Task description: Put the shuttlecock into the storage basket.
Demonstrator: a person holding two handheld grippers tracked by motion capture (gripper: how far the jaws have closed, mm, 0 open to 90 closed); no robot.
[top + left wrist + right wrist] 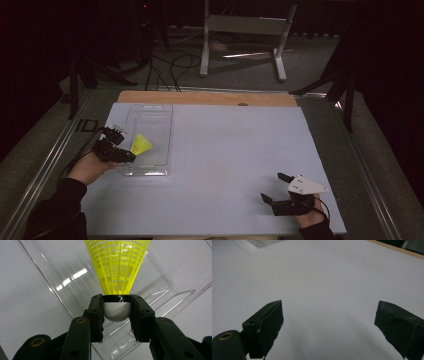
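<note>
At the left edge of the white surface (225, 150) the person's left hand (90, 167) comes in from the near-left corner, its dark sleeve low and the wrist angled up and inward, so that the left gripper (131, 154) points across the edge toward the middle of the surface. Its jaws are clenched on a yellow shuttlecock (141, 144). In the left gripper view the two black pads (96, 317) press on either side of the shuttlecock's rounded white cork (117, 311), just below its black band, and the yellow latticed skirt (117, 265) fans straight out beyond the jaw tips, away from the hand. The shuttlecock is held over the near-left part of a clear plastic tray (150, 117) that lies lengthwise close to the left edge, its far end toward the far-left corner; the tray's ribbed floor (70, 282) shows behind the skirt, and I cannot tell whether the skirt touches it. Near the near-right corner the right hand (311, 220) rests low at the near edge, holding the right gripper (277, 187) aimed toward the tray's side. Its jaws stand wide apart, released, with bare surface between them in the right gripper view, well apart from the shuttlecock.
</note>
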